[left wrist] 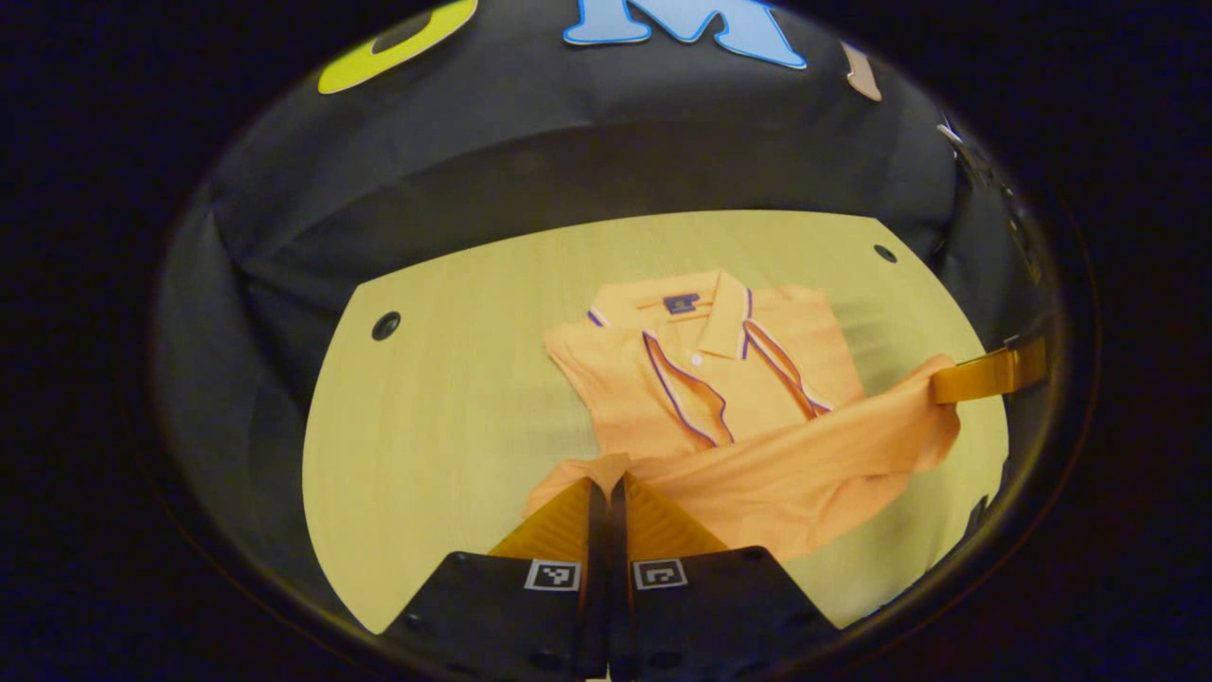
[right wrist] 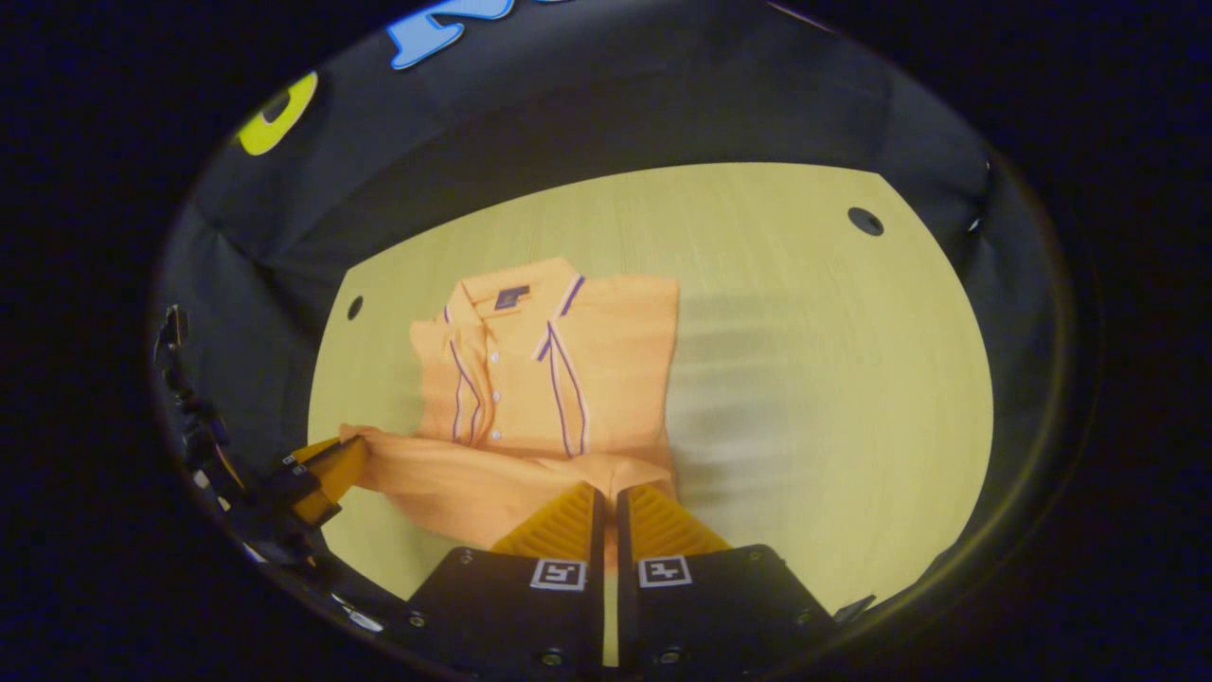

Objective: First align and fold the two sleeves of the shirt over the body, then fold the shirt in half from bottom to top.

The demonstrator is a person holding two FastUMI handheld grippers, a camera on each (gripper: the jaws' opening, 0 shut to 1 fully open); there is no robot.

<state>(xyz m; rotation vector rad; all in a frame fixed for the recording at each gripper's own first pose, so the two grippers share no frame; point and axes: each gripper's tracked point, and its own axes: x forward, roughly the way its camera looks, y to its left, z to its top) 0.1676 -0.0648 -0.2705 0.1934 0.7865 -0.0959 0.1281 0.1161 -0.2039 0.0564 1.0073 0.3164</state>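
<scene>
The shirt (left wrist: 720,398) lies on the table (left wrist: 436,417), collar away from both grippers, buttoned front up. Both sleeves already lie folded over the body, their striped cuffs meeting near the middle of the chest, so the first part of the task looks done.

The left gripper (left wrist: 606,488) is clenched on one bottom corner of the shirt, the cloth bunched right at its fingertips. The right gripper (right wrist: 606,493) pinches the other bottom corner the same way; seen from the left gripper view, it sits off to the right with the hem stretched between the two. The hem (left wrist: 786,455) is raised off the table and hangs as a band just ahead of both grippers, over the lower body.

By my judgement the bottom-to-top fold is under way but unfinished: the hem has yet to reach the collar (right wrist: 516,294) and be let go.
</scene>
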